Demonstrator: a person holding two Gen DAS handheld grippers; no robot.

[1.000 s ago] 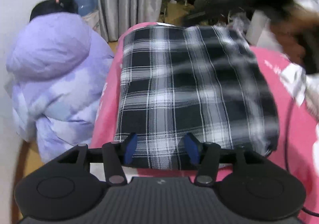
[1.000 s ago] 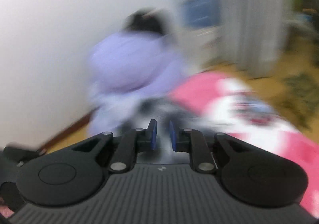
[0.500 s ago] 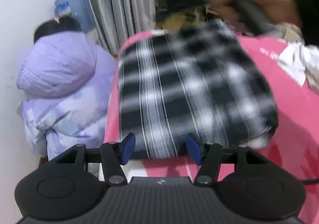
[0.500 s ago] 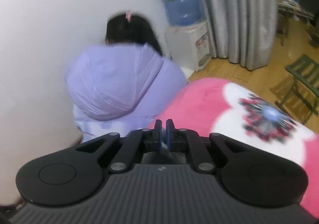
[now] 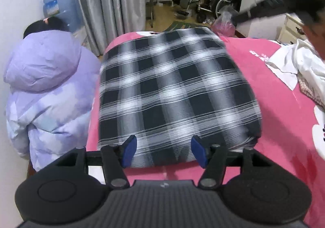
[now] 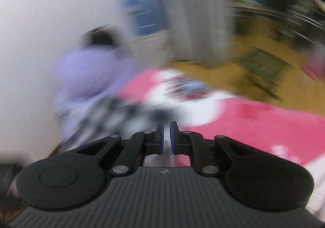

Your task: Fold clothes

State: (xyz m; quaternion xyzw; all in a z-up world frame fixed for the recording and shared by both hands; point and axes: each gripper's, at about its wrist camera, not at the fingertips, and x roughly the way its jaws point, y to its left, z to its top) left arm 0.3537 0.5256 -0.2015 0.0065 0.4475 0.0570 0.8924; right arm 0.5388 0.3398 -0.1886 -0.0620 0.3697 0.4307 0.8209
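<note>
Pink blanket (image 5: 270, 94) covers the bed and fills the lower right and middle of my left camera's view; in my right camera's view it runs across the lower right, heavily smeared by blur, with a white patch and a red-and-blue print near frame centre.

Person in a lilac hooded puffer coat (image 5: 46, 90) sits at the left edge of the left view, just beside the bed, back turned. In the right view the same coat shows as a blurred lilac shape at centre left.

Folded black-and-white checked shirt (image 5: 172, 90) lies flat on the blanket, centre of the left view, its near edge at the bottom between my 2 blue pads. Its right side bulges where layers stack.

Grey curtain (image 5: 109, 4) hangs at upper left, with a blue water bottle (image 5: 59, 9) to its left against the wall.

White garment (image 5: 296, 65), crumpled, lies at the right edge on the blanket, well apart from the checked shirt.

My left gripper (image 5: 163, 150) is released: jaws stand wide, have just been opening, pads not pressing the shirt edge that lies between them.

My right gripper (image 6: 166, 139) is clenched on nothing, only a thin slit between its pads, above the blurred checked cloth at lower centre left.
</note>
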